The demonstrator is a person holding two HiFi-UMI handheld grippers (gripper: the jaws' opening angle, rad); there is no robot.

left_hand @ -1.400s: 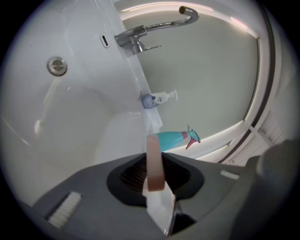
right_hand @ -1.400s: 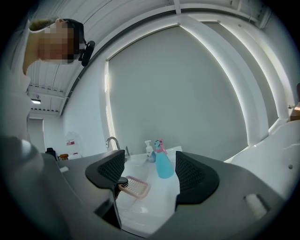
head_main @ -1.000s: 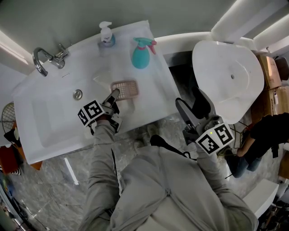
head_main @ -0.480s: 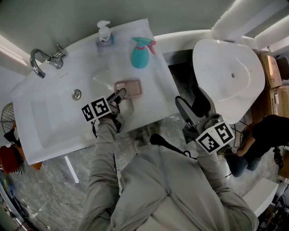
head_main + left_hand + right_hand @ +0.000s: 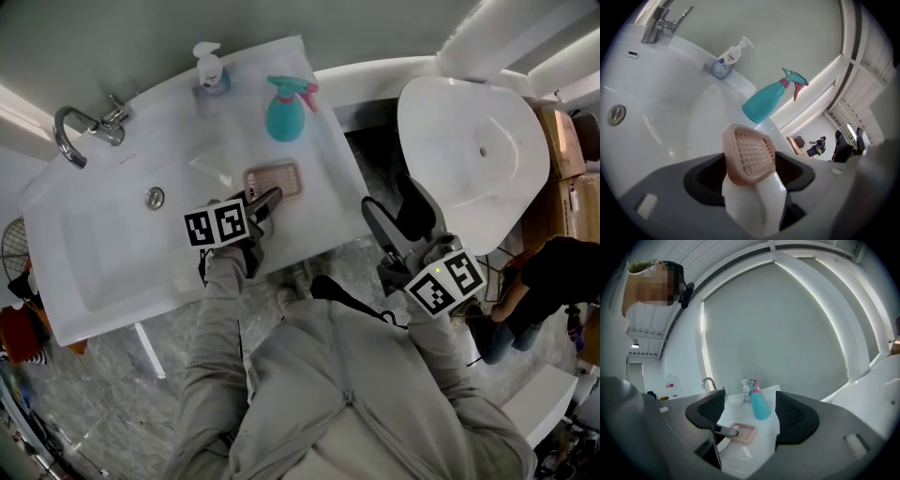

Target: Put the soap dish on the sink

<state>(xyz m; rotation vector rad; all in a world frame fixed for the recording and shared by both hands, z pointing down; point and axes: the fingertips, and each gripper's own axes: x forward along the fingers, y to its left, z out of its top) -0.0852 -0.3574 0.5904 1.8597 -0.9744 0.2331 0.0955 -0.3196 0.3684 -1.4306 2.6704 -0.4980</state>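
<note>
The pink gridded soap dish [image 5: 274, 180] lies flat on the white sink's [image 5: 103, 272] right ledge, below a teal spray bottle [image 5: 284, 114]. My left gripper [image 5: 263, 201] sits at the dish's near edge. Its jaws have just been opening and now stand open. In the left gripper view the soap dish [image 5: 750, 154] shows in the gap of the left gripper [image 5: 751, 172], and the pads do not press on it. My right gripper [image 5: 397, 219] hangs open and empty off the sink's right side. The right gripper [image 5: 751, 414] looks level at the soap dish [image 5: 744, 433].
A chrome faucet [image 5: 80, 131] and a drain [image 5: 155, 198] are at the basin's left. A white pump bottle [image 5: 210, 69] stands at the back edge. A big white oval fixture [image 5: 473, 150] fills the right. A person [image 5: 548, 281] is at the far right.
My left gripper has shifted right along the ledge and rolled, and its jaws have parted off the dish. The dish has ended up slightly further right. The right gripper has stayed put.
</note>
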